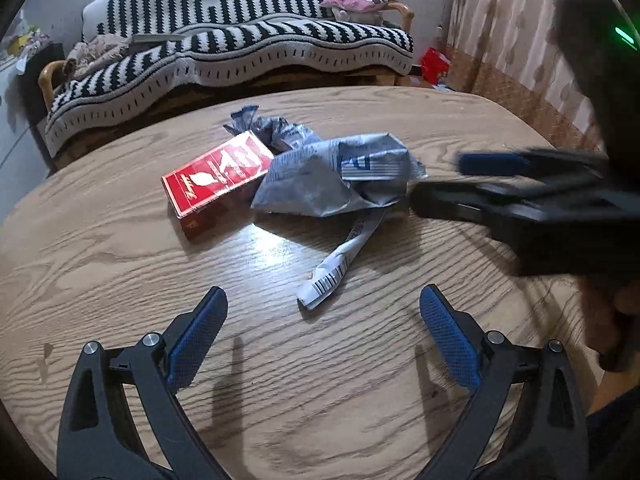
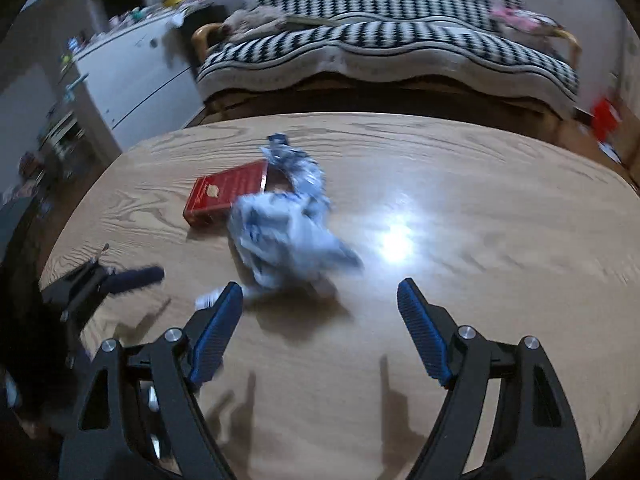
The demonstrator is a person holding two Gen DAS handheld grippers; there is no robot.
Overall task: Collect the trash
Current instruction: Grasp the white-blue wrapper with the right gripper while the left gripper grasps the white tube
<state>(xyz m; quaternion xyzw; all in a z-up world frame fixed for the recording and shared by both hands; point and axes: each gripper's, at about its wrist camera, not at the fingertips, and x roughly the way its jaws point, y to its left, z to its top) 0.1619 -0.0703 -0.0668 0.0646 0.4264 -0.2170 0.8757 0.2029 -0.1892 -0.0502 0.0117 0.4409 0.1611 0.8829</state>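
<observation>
A crumpled white-and-blue wrapper [image 1: 340, 184] lies on the wooden table [image 1: 120, 272], with a barcode strip [image 1: 332, 280] trailing toward me. A red cigarette box [image 1: 216, 180] lies against its left side. My left gripper [image 1: 322, 304] is open and empty, just short of the strip. My right gripper [image 1: 440, 180] comes in from the right, its tips close to the wrapper's right edge. In the right wrist view the right gripper [image 2: 320, 300] is open and empty, with the blurred wrapper [image 2: 288, 232] just ahead and the red box [image 2: 224, 196] behind it.
A sofa with a black-and-white striped cover [image 1: 240, 40] stands beyond the table's far edge. A curtain [image 1: 516, 40] hangs at the right. A red bag [image 1: 434, 64] sits on the floor by the sofa. A white cabinet [image 2: 132, 76] stands at the left.
</observation>
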